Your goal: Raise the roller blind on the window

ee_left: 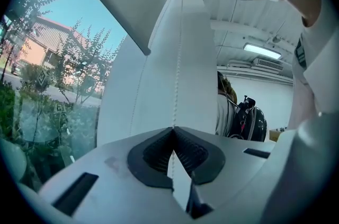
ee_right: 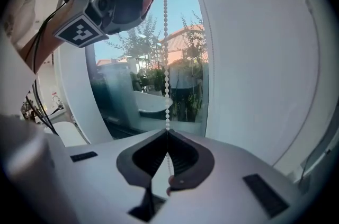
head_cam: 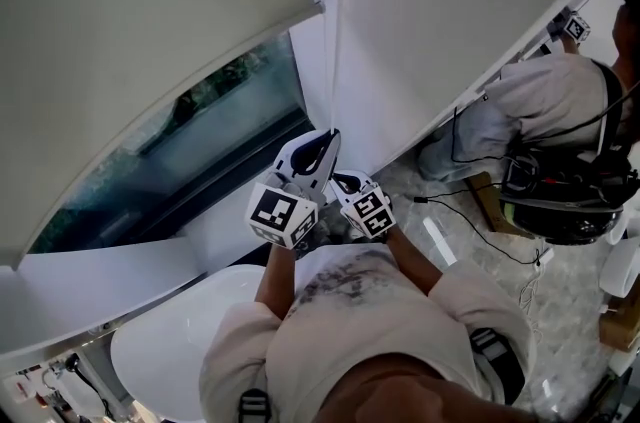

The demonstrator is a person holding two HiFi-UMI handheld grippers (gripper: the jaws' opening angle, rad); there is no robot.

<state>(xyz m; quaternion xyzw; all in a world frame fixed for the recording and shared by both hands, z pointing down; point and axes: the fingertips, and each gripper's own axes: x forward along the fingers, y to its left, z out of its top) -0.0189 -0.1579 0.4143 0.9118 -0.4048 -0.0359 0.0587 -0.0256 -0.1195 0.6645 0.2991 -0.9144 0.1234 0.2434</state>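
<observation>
The roller blind (head_cam: 130, 31) is seen at the left of the head view, its bottom bar lying partway down the window; dark glass (head_cam: 200, 146) is exposed beneath it, and trees and a building are seen through it in the gripper views. A second blind (head_cam: 450, 11) is hung to the right, and a white frame post (head_cam: 312, 61) stands between the two. The bead chain (head_cam: 333, 31) is hung down along this post; it is held by both grippers just in front of the person's chest.

The left gripper (head_cam: 325, 143) is held the higher of the two; in its own view its jaws are pressed together on the bead chain, which is seen running up from the meeting pads against the white post. The right gripper (head_cam: 342, 181) is held just below and right of it, the two bodies almost touching; its jaws are likewise closed on the chain, which is seen in the right gripper view rising straight from the pads to the left gripper above.

A white rounded surface (head_cam: 180, 331) is seen at the near left; at the far right another person (head_cam: 560, 101) is crouched with dark gear and cables on the back, on a pale marbled floor (head_cam: 470, 241).
</observation>
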